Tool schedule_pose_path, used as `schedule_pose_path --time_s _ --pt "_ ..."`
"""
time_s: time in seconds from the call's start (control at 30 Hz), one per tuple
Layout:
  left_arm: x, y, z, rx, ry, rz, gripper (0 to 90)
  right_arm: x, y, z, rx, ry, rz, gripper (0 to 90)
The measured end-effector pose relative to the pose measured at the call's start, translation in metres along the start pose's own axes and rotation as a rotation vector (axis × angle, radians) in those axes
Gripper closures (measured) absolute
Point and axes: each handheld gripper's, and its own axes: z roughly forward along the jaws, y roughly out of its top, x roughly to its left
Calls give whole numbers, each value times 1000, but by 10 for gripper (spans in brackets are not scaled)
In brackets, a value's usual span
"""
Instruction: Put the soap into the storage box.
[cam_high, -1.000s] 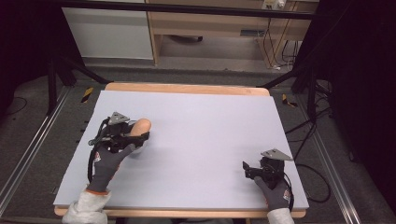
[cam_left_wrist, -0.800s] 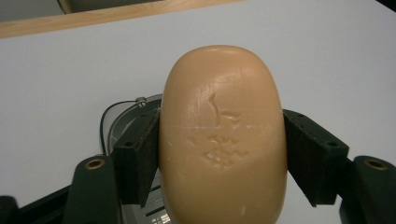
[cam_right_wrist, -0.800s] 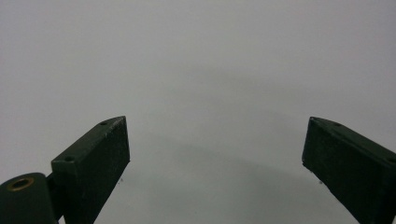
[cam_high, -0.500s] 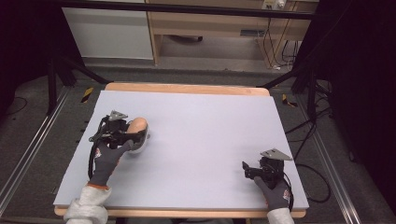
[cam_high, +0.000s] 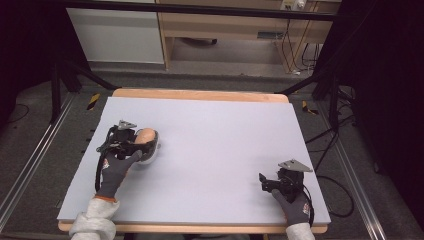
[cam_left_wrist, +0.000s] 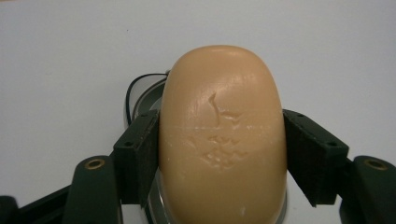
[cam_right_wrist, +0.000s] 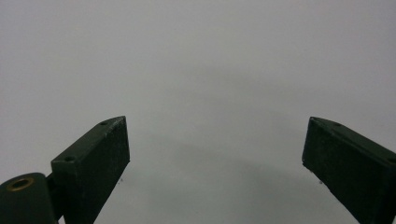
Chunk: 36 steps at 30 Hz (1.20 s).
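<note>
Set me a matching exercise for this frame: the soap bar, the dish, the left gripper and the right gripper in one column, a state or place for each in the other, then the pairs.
Things:
1. soap bar
2. dish
3. left gripper
4. right gripper

States or places:
A. jaws apart, nothing between them
B. clamped between two black pads
C. closed on the tan bar
D. on the table, under the bar

Pairs: 1-B, 2-D, 3-C, 4-A

A pale grey rectangular tabletop (cam_high: 215, 145) with a light wooden edge fills the middle; at twelve o'clock beyond it stands a light wooden cabinet (cam_high: 225, 25), with black cables (cam_high: 290, 47) at one o'clock.
</note>
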Motion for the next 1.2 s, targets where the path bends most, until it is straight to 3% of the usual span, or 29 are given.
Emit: schedule_pose_path --time_s 0.67,0.87,1.2 --pt "1 -7 9 34 13 -2 316 0 0 0 4 2 -6 74" --pt "1 -7 10 44 -4 -13 310 0 0 0 3 2 -8 74" --pt "-3 -7 9 42 8 14 291 0 0 0 1 2 -8 74"
